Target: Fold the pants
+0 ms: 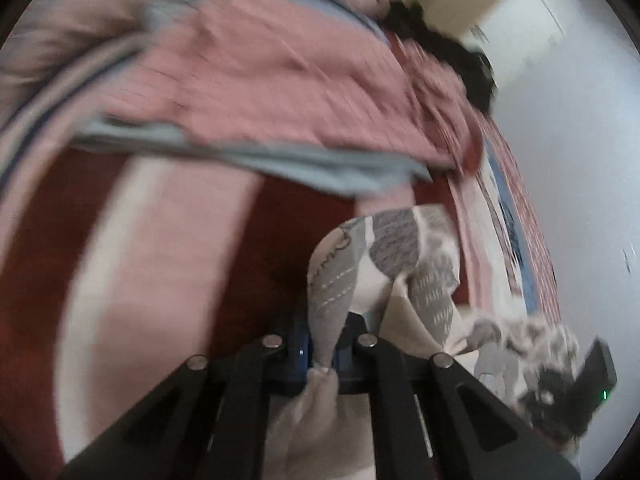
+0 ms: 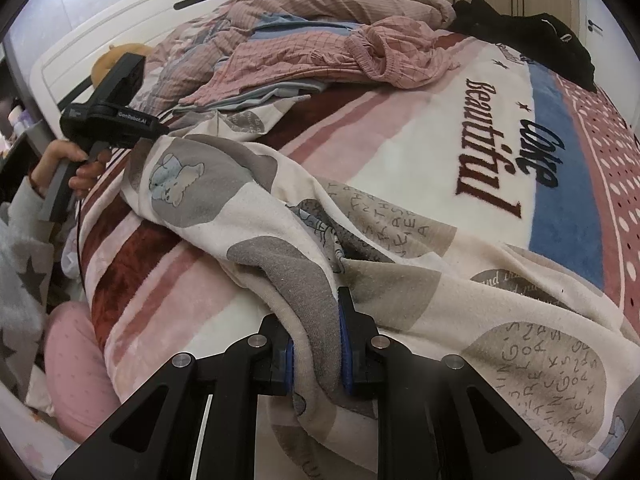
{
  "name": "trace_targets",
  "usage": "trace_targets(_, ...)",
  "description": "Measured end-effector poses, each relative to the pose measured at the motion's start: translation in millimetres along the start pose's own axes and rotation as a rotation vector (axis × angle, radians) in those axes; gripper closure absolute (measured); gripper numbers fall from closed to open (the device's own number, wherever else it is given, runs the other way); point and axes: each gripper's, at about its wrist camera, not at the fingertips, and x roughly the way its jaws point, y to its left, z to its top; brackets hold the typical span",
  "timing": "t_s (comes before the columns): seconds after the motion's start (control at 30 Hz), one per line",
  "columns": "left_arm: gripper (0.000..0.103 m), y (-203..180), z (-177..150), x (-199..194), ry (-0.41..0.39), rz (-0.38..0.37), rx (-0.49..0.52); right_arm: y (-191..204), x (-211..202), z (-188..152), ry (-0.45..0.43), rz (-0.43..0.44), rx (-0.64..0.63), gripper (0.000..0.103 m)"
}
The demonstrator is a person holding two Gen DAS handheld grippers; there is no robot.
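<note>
My right tool (image 2: 316, 356) was clenched on a bunched edge of the pants (image 2: 280, 216), and my left tool (image 1: 320, 356) gripped another edge, lifted clear of the bed (image 2: 420, 152). I judged the two grips were meant to spread the cloth taut for a fold. The pants lay rumpled along the bed's near edge, stretched between the tools. The bed carried a striped, lettered blanket (image 2: 560, 208); pink clothes (image 2: 320, 52) were heaped toward the headboard (image 2: 120, 28), a black garment (image 2: 528, 36) at the far corner. The left view was blurred.
</note>
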Motion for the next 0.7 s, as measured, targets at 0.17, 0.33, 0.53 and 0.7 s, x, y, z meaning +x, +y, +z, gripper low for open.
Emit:
trace_targets(0.17, 0.099, 22.1, -17.7, -43.1, -0.154, 0.115, -0.051, 2.5, 0.2, -0.5, -0.003, -0.013, -0.002, 0.090)
trace_targets(0.33, 0.099, 42.6, -43.1, -56.1, -0.159, 0.154, -0.083, 6.5, 0.4, -0.2, -0.003, -0.031, -0.005, 0.088)
trace_targets(0.53, 0.097, 59.8, -65.0, -64.0, -0.144, 0.261, -0.123, 13.1, 0.8, 0.6, 0.000, -0.064, -0.018, 0.085)
trace_targets(0.7, 0.091, 57.4, -72.0, -73.7, -0.111, 0.240, -0.077, 13.0, 0.5, 0.3, 0.003, -0.069, -0.007, 0.085)
